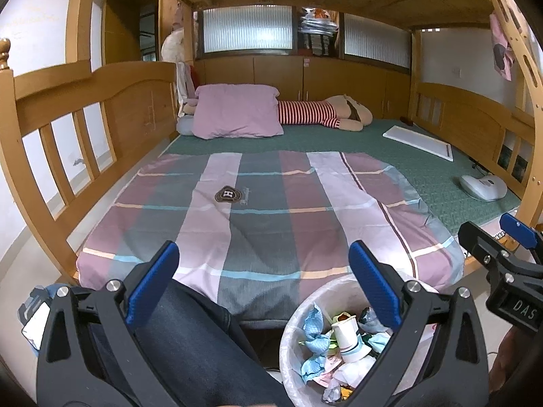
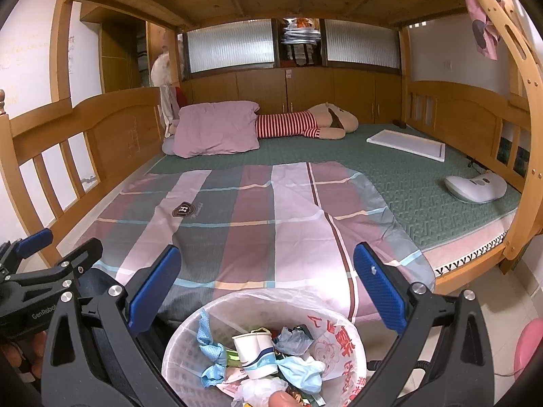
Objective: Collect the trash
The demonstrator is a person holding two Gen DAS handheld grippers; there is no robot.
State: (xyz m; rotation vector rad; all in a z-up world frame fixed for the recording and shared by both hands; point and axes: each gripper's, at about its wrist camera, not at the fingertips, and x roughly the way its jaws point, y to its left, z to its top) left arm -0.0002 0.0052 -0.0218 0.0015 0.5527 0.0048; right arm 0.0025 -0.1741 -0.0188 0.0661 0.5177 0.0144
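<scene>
bin (image 2: 339, 335) nearest, lined, at bed foot, holds cup (image 2: 254, 349) and crumpled trash (image 2: 298, 373) | left gripper (image 1: 264, 285) spread wide, empty | right gripper (image 2: 268, 291) spread wide, empty, above bin | quilt (image 2: 254, 210) beyond

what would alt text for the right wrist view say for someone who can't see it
The open right tongs, holding nothing, hover over a lined trash bin filled with a paper cup and crumpled blue tissue at the foot of a wooden bunk bed. A plaid sheet, pink pillow and striped plush toy lie on the bed.
</scene>
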